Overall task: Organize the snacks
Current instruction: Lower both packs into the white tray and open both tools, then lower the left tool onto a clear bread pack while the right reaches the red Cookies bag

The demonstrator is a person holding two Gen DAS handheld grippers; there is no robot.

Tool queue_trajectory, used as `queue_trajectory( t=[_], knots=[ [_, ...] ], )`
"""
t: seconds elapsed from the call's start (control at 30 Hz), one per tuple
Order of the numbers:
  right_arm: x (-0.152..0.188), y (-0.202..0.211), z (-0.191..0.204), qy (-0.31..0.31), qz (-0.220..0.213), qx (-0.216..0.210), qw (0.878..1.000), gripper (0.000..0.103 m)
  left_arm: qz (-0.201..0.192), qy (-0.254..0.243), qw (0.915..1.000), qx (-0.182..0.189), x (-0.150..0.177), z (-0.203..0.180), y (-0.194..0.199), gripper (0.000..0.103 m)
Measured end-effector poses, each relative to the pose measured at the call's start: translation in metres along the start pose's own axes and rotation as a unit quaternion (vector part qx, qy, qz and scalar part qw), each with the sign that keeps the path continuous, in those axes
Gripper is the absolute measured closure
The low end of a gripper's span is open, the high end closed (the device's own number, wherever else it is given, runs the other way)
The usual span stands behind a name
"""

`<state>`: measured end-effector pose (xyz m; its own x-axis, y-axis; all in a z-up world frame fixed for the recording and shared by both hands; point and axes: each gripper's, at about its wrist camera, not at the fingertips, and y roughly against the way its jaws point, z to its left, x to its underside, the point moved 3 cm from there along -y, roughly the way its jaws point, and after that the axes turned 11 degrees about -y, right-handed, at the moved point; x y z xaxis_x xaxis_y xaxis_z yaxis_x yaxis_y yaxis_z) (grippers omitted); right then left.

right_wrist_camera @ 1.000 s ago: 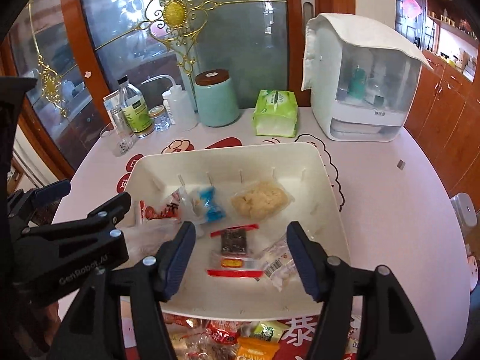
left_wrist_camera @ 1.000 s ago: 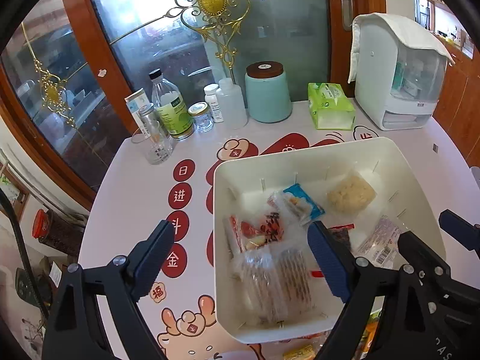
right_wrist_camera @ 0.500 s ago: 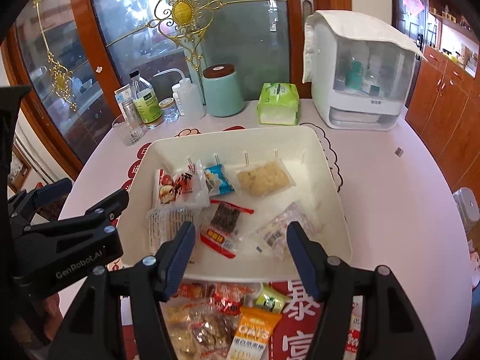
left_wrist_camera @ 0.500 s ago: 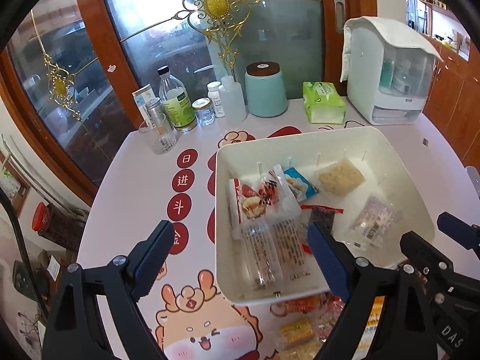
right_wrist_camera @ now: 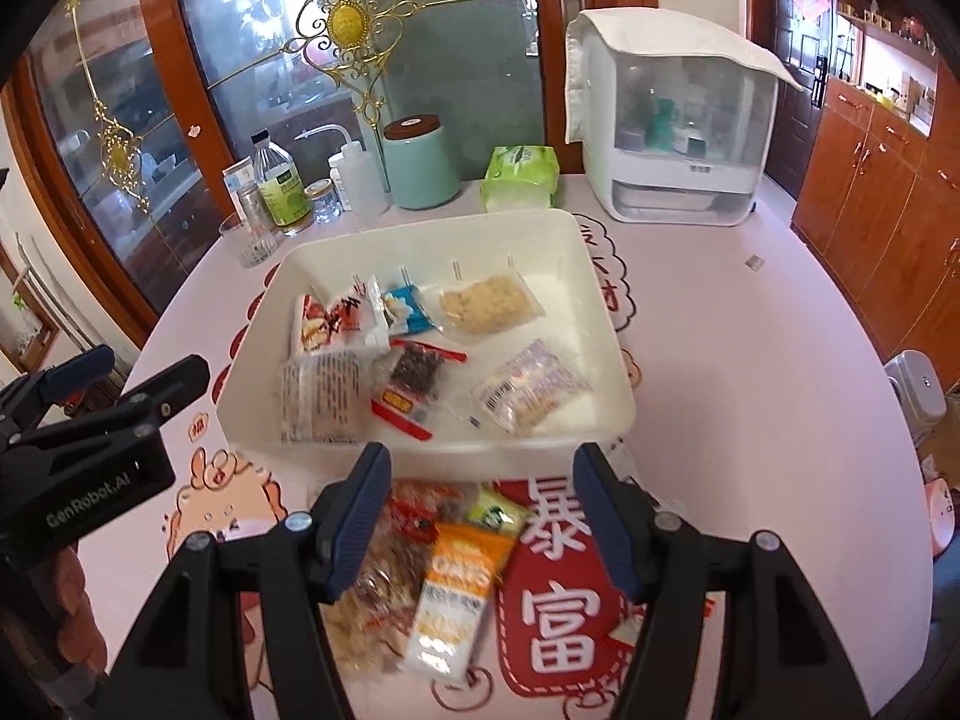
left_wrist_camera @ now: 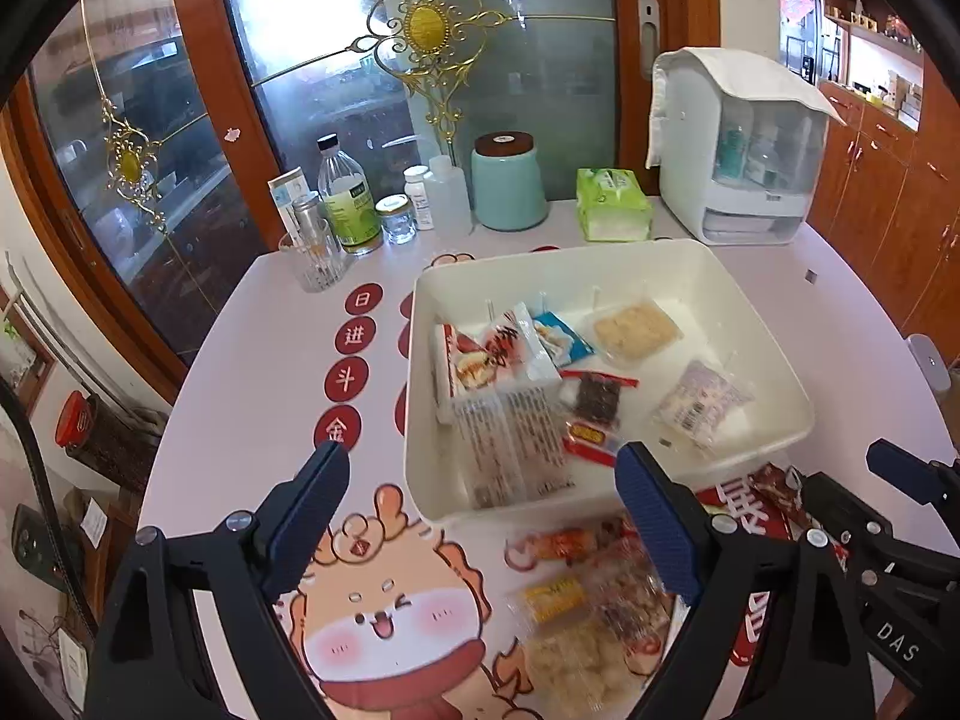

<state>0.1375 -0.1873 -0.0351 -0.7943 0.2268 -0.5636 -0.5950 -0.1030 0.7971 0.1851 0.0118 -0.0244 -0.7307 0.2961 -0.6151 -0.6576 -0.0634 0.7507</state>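
Snacks are being sorted from a loose pile (right_wrist_camera: 420, 564) on the worktop (right_wrist_camera: 750, 396) into the white bin (right_wrist_camera: 540, 456), and the view is being pulled back from that bin. A second ago both cameras were being held close over the bin's inside; now the whole bin is being seen in both views, and the pile just in front of its near wall, barely showing before, is being taken in fully. Seven or so packets are lying in the bin, among them a clear cracker sleeve (left_wrist_camera: 510, 450), a dark bar in a red-edged wrapper (right_wrist_camera: 414, 375) and a pale crumbly block (right_wrist_camera: 486, 303). None of them is being seen to have shifted since the earlier frames.

The left claw (left_wrist_camera: 480, 516) is being held wide with nothing between its pads, over the printed cartoon on the worktop. The right claw (right_wrist_camera: 477, 516) is being held moderately wide, also empty, framing the orange oats packet (right_wrist_camera: 453, 588) at the top of the pile. Judging by this, another pick from the pile is being set up, with much of the pile not yet in the bin.
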Motion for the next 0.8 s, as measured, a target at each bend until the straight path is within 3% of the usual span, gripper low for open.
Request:
queue_trajectory(
  t=[0.63,0.8],
  knots=[
    [0.055,0.01,-0.07,-0.025,0.022,0.025,0.999,0.039,0.016,-0.002,0.9998,0.01,0.062,-0.033,0.012,0.013],
    [0.07,0.008,-0.091,-0.039,0.031,0.033,0.998,0.039,0.039,0.004,0.999,0.021,0.082,-0.039,0.001,0.013]
  ],
)
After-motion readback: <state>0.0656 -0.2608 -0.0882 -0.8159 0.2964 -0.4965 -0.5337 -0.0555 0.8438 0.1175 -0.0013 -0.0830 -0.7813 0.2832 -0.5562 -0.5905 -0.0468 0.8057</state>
